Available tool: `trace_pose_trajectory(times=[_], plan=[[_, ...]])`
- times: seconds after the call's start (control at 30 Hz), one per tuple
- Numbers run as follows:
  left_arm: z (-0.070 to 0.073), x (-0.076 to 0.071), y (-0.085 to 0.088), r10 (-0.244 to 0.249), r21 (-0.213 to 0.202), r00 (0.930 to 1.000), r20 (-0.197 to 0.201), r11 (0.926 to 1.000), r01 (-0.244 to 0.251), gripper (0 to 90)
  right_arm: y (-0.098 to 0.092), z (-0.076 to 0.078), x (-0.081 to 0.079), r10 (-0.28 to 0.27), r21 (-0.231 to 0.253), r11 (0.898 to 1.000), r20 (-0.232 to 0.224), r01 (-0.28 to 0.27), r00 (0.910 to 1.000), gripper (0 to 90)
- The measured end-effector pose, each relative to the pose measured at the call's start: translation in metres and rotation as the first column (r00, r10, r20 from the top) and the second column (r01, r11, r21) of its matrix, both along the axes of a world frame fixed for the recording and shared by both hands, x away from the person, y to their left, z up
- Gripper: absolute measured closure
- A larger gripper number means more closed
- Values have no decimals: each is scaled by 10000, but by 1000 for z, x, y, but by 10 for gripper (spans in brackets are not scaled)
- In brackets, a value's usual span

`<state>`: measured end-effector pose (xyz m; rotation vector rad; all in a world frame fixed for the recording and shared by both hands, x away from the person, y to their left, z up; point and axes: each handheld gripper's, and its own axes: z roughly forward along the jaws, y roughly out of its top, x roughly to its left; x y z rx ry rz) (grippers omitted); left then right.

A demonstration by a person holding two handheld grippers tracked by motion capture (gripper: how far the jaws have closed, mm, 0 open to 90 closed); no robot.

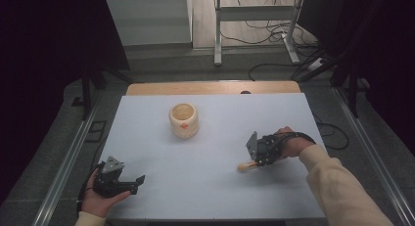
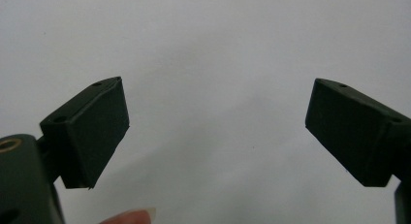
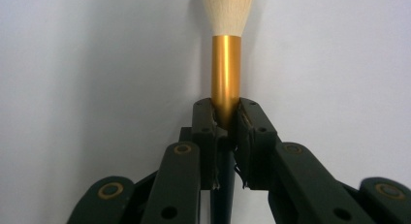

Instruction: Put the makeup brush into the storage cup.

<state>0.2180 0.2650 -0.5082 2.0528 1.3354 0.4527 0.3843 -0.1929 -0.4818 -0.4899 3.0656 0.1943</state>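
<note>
Overhead, the high view shows the right gripper (image 1: pixel 253 160) low over the white table (image 1: pixel 210 196), right of centre, with a brush (image 1: pixel 243 166) in its jaws and the pale tuft pointing left. A cream pot (image 1: pixel 184 120) stands well apart, farther back near the middle. The left gripper (image 1: pixel 132 183) rests at the near left edge. Next, the left gripper view shows its two black jaws spread wide apart, nothing between them, above bare table. Lastly, the right gripper view shows the right gripper (image 3: pixel 226 124) clamped on the brush's gold ferrule (image 3: pixel 226 73), tuft (image 3: pixel 228 10) beyond.
</note>
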Motion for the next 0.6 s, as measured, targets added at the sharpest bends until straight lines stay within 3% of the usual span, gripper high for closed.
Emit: trace_pose_trajectory(times=[0.03,0.13,0.2,0.23,0.3,0.6], plan=[[0,0,0,-4,4,10000,-2,10000,4,92,-2,6,2,-256,320,9992,143,252,9996,794],[0,0,0,-12,3,10000,-3,10000,12,92,-4,10,3,-506,597,9970,133,497,9986,794],[0,0,0,-6,-5,10000,1,10000,6,92,-10,17,6,-880,1275,9879,-52,879,9961,794],[0,0,0,-9,-6,10000,1,10000,9,92,-10,17,6,-880,1275,9879,-52,879,9961,794],[0,0,0,-27,1,10000,-1,10000,27,93,-17,21,8,-1231,1742,9769,-142,1237,9923,794],[0,0,0,-40,20,10000,6,10000,40,93,-24,24,9,-1614,2058,9653,-136,1607,9868,795]])
